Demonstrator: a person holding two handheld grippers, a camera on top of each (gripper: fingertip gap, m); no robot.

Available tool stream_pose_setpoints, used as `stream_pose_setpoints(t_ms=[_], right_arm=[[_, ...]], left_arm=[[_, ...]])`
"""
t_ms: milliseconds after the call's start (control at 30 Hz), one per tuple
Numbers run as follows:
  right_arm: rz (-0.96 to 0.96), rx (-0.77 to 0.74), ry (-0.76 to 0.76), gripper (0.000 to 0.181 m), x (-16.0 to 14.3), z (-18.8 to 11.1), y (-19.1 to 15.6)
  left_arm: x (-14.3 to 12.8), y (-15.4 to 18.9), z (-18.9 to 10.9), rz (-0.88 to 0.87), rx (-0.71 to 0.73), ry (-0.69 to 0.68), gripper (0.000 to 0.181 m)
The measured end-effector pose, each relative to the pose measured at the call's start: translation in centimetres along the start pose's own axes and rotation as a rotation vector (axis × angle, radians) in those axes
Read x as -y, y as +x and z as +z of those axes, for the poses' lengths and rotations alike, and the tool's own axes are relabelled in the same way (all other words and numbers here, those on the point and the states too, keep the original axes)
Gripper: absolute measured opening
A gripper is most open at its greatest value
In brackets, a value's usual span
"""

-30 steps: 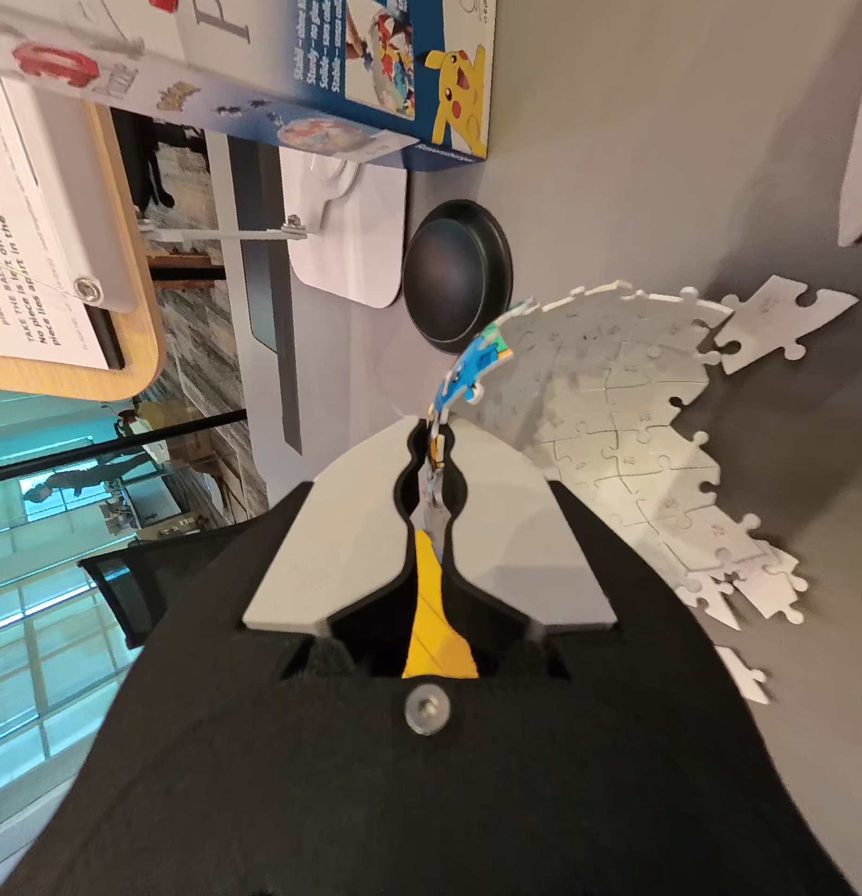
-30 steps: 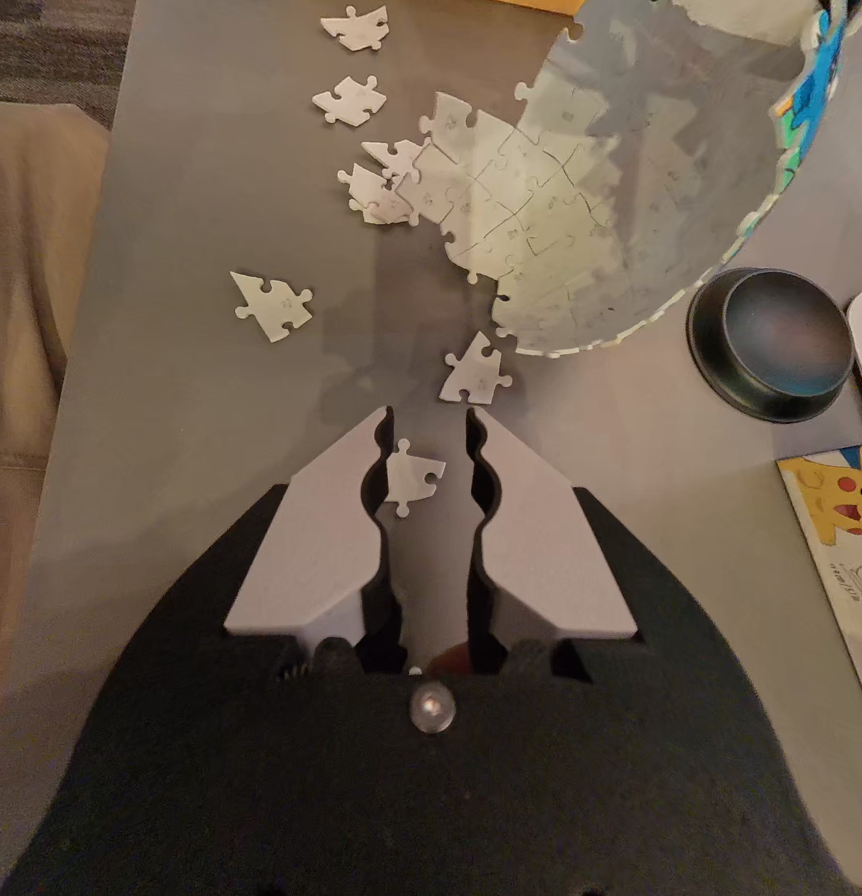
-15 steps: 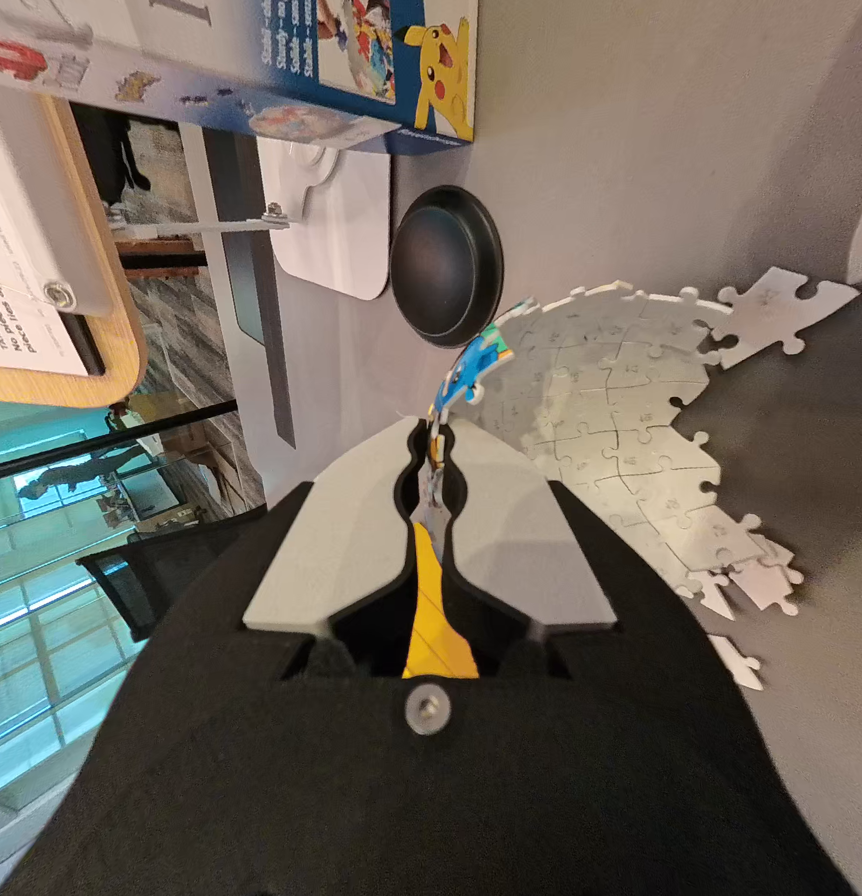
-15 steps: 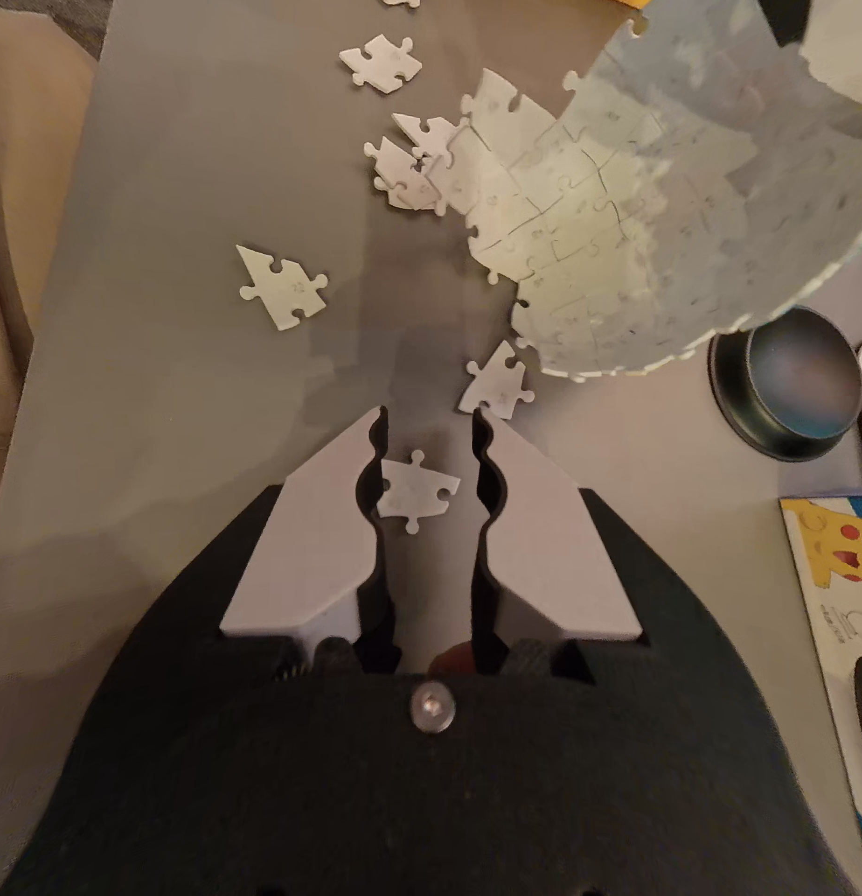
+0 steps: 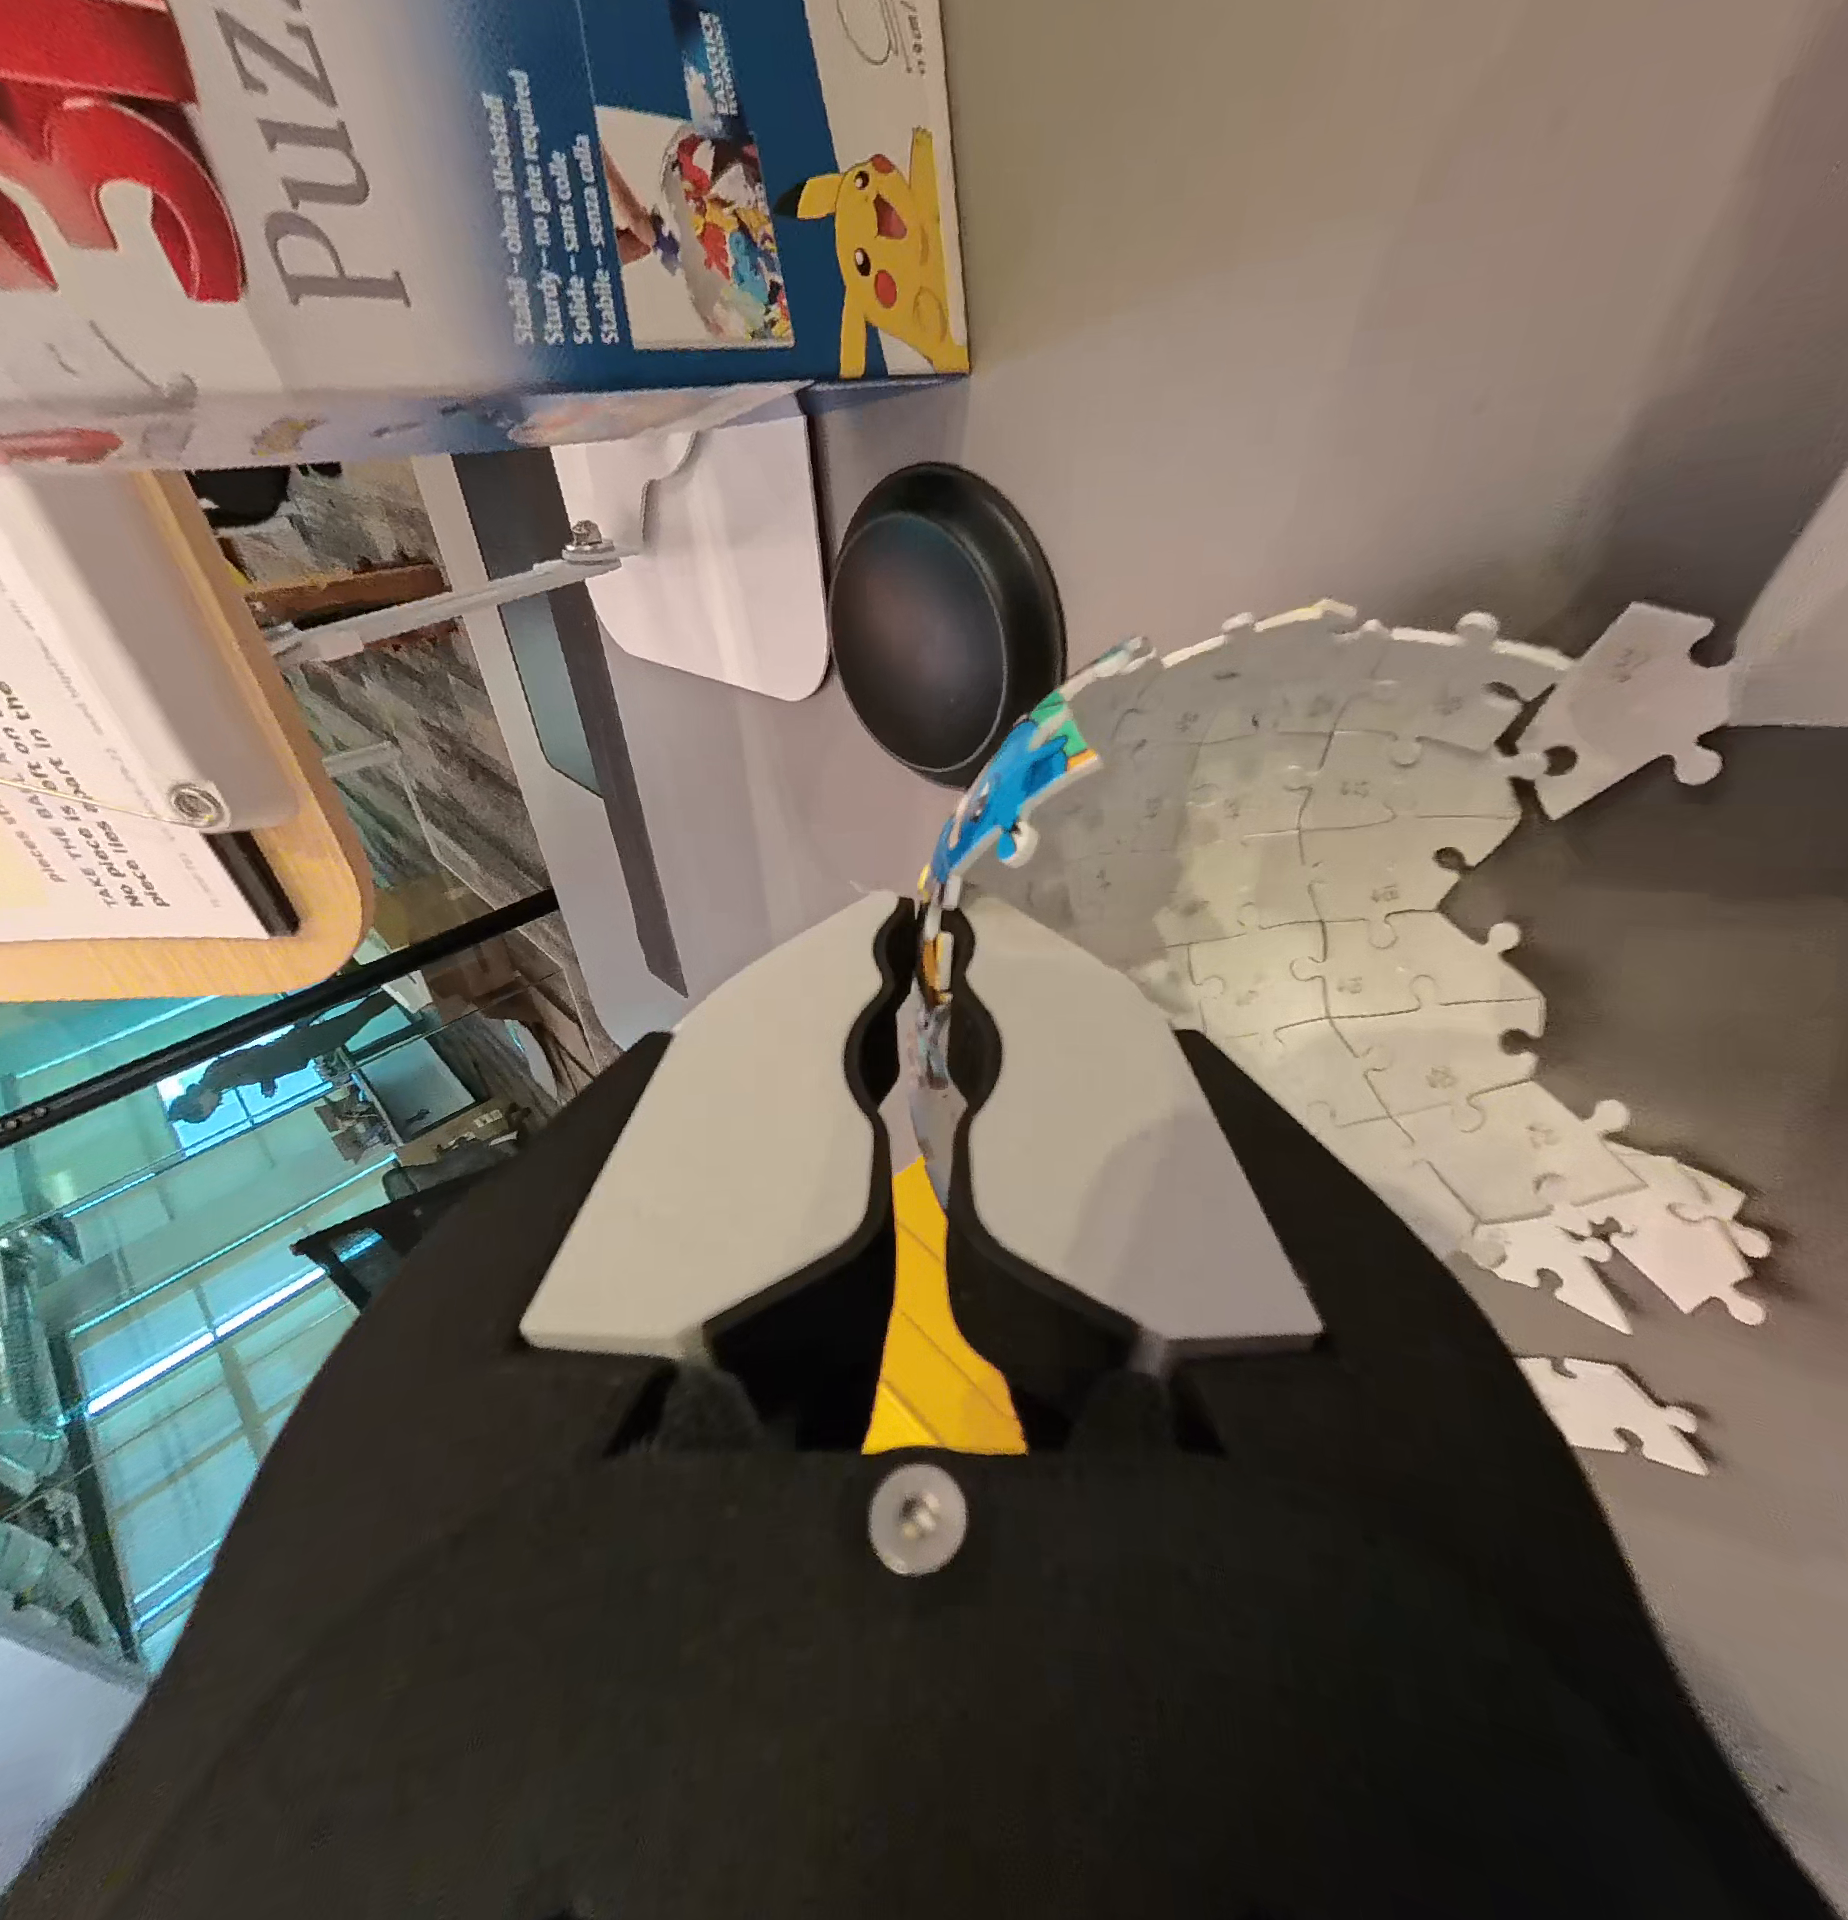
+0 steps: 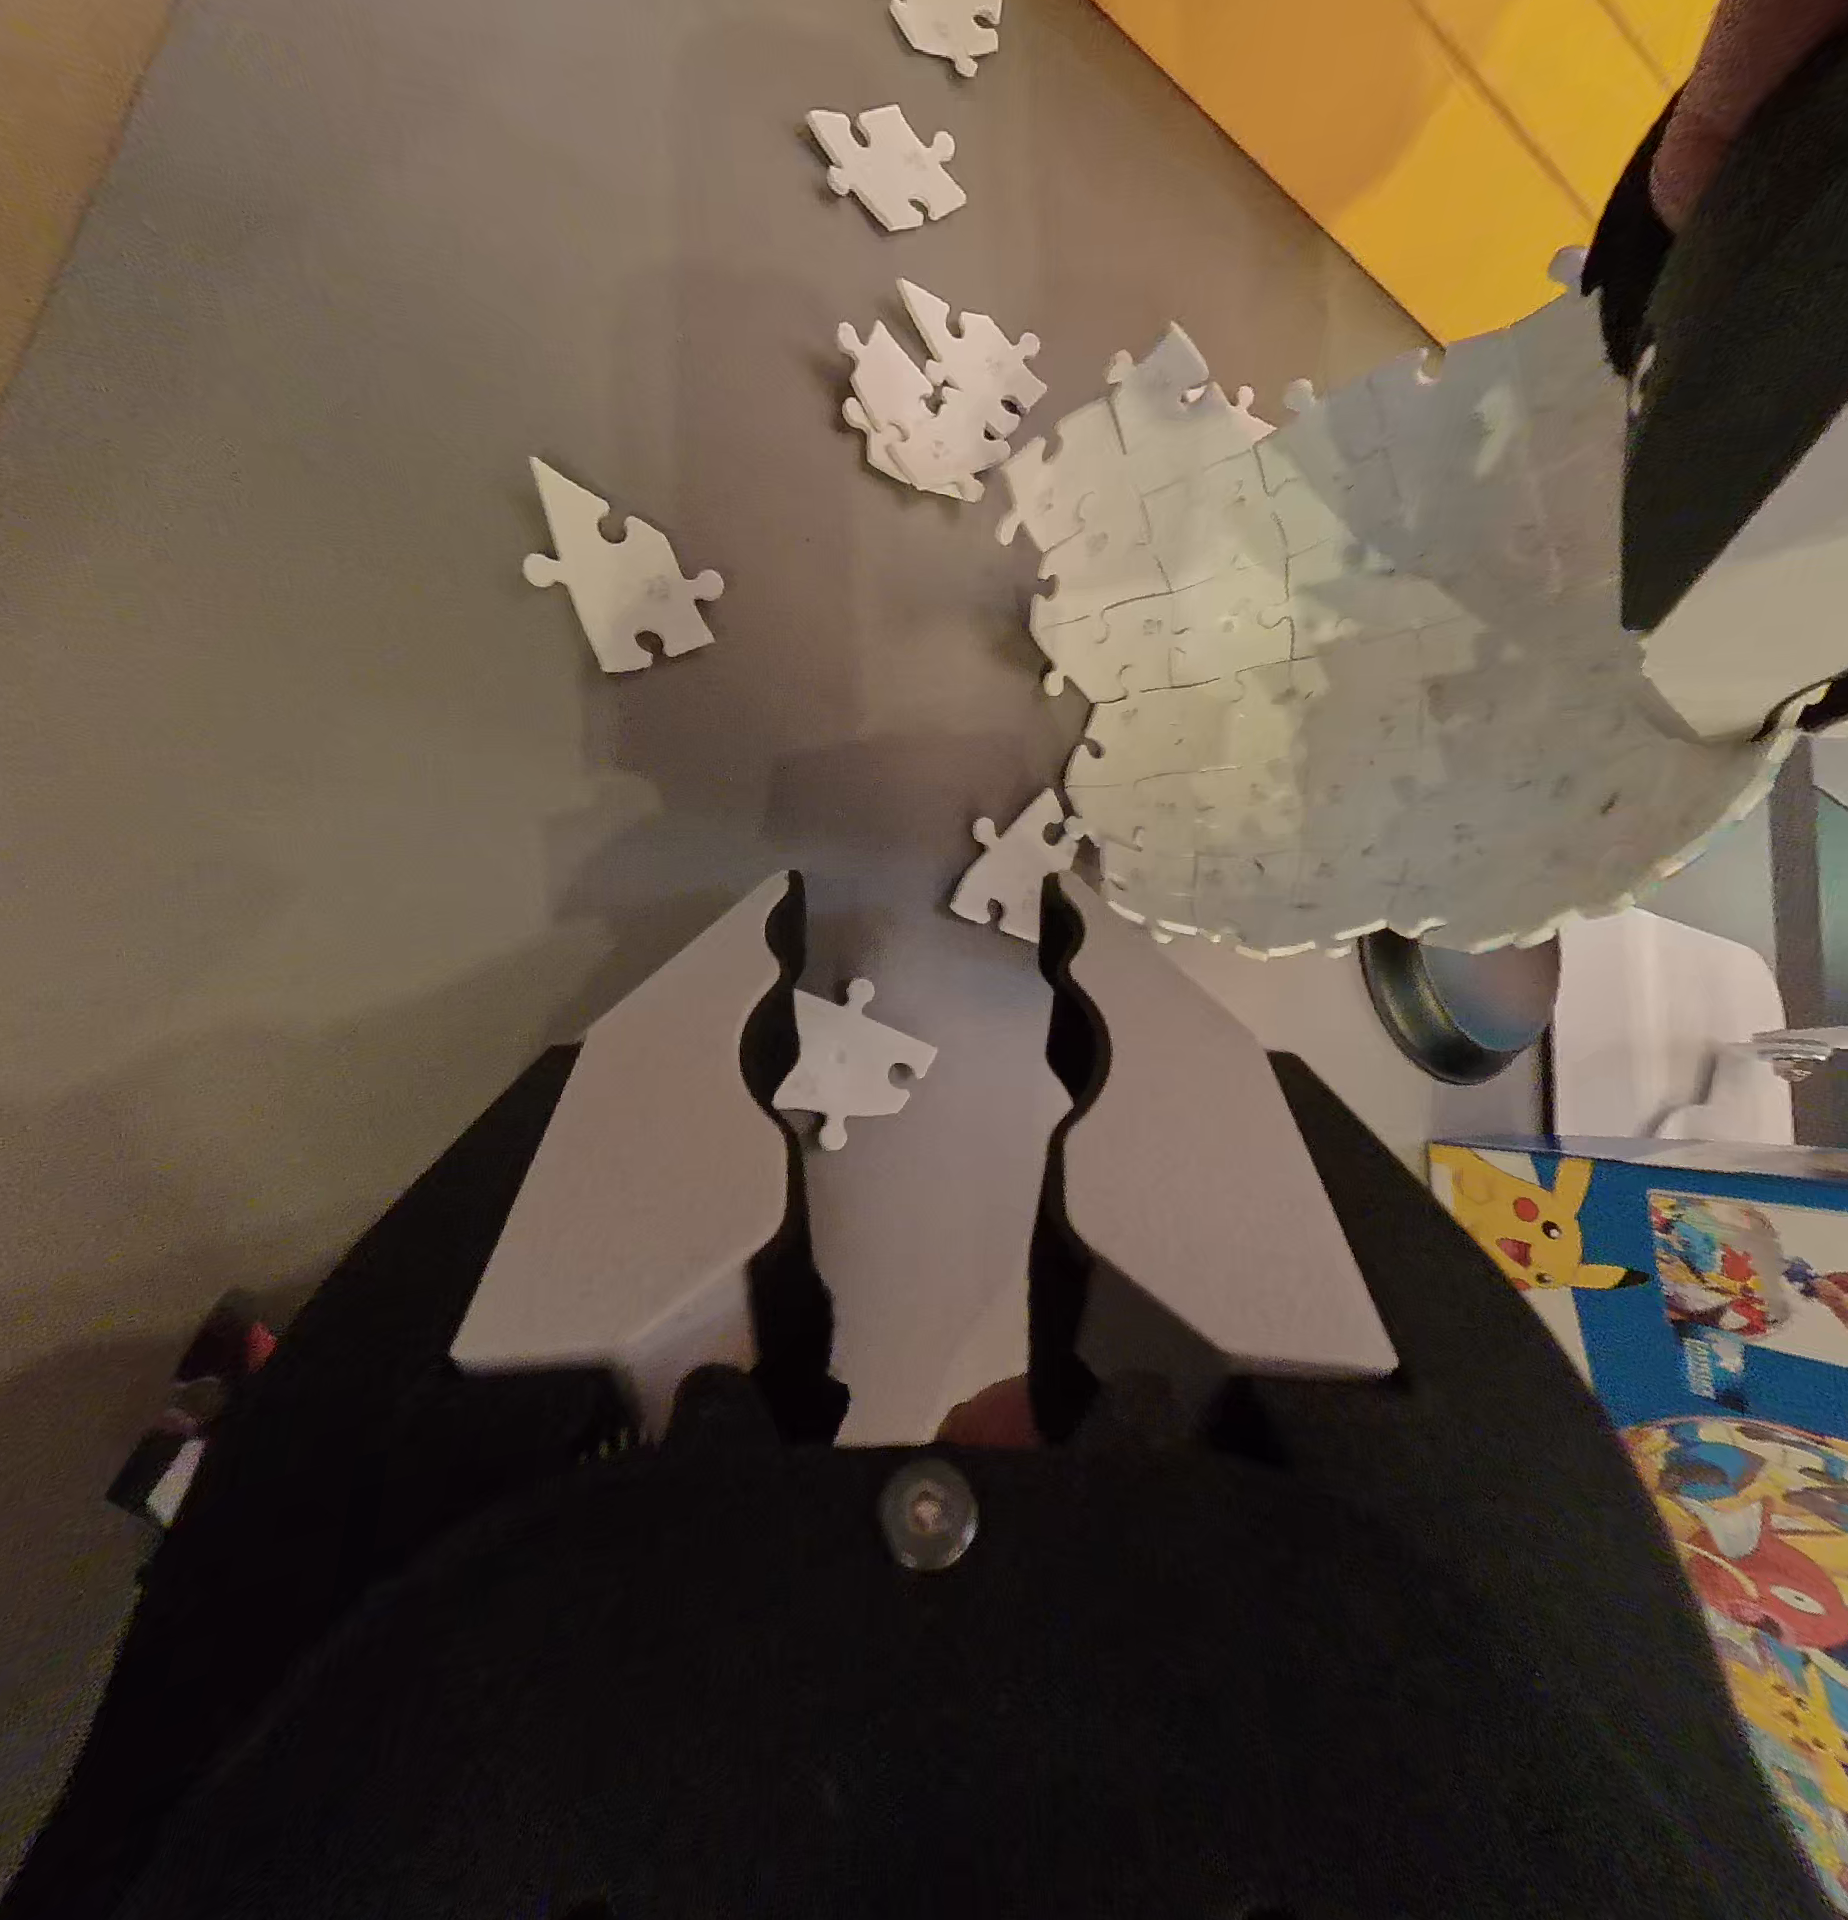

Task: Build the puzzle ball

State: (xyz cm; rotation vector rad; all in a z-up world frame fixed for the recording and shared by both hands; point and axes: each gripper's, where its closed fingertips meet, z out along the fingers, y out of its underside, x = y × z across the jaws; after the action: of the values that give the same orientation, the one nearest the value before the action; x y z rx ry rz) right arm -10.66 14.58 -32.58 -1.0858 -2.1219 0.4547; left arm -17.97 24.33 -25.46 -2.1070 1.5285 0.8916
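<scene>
Nearer now, puzzle box point(image 5: 463, 208) cropped; half-built ball point(image 6: 1367, 675) hides black stand point(image 6: 1439, 1029).

the half-built puzzle ball point(image 5: 1346, 914) is plain pale grey inside, with a blue, green and orange printed rim. loose pieces point(image 6: 629, 582) lie white on the grey table point(image 6: 276, 520). the box point(image 5: 691, 208) is blue and white with a yellow cartoon figure. the stand point(image 5: 941, 665) is black.

The left tongs point(image 5: 935, 925) are pinching the rim of the half-built puzzle ball point(image 5: 1315, 883), its white inside facing out. A black round stand point(image 5: 941, 665) and the puzzle box point(image 5: 546, 229) are sitting beyond on the grey desk point(image 5: 1367, 312).
</scene>
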Motion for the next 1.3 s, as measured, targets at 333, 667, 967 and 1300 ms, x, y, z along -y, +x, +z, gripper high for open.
stream_pose_setpoints(t_ms=[333,667,967,1300], right_arm=[[0.003,-0.063,-0.041,0.053,-1.1,1.1,1.0],[0.039,-0.054,-0.019,0.045,-1.1,1.6,1.1],[0.174,0.000,0.035,0.044,-1.4,1.9,1.2],[0.190,0.009,0.058,0.043,-1.4,2.0,1.3]], left_arm=[[0.9,0.4,-0.1,0.046,-0.003,-0.018,0.003],[1.3,0.5,-0.3,0.083,0.000,-0.042,0.003],[1.3,0.6,-0.1,0.084,-0.010,-0.070,0.003],[1.3,0.5,0.2,0.091,-0.022,-0.102,0.003]])
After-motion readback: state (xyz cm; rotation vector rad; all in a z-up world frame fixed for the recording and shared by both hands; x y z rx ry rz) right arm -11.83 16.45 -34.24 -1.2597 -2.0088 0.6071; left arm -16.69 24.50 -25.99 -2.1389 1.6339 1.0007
